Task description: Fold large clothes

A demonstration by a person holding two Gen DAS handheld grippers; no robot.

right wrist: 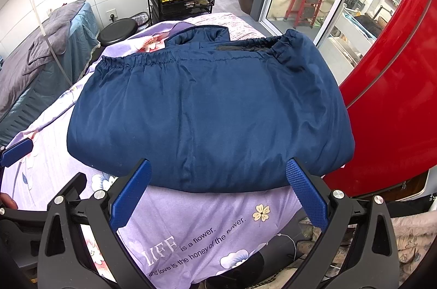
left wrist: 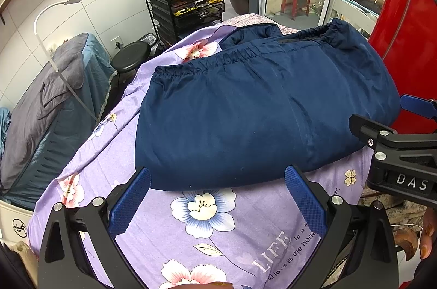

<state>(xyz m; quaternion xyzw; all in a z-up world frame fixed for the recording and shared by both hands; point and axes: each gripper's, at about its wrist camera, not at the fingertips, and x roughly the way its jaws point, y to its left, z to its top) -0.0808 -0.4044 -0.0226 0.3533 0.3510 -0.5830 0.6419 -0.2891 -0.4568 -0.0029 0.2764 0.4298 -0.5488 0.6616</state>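
Navy blue jacket (right wrist: 207, 111) on lilac sheet (right wrist: 191, 223) patterned with pink-and-white flowers

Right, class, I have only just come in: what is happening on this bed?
A person holds two grippers over a folded navy jacket lying on a purple floral sheet. The left gripper and the right gripper are both open at the jacket's near edge, holding nothing. The jacket looks already folded into a compact bundle, its elastic hem on top.
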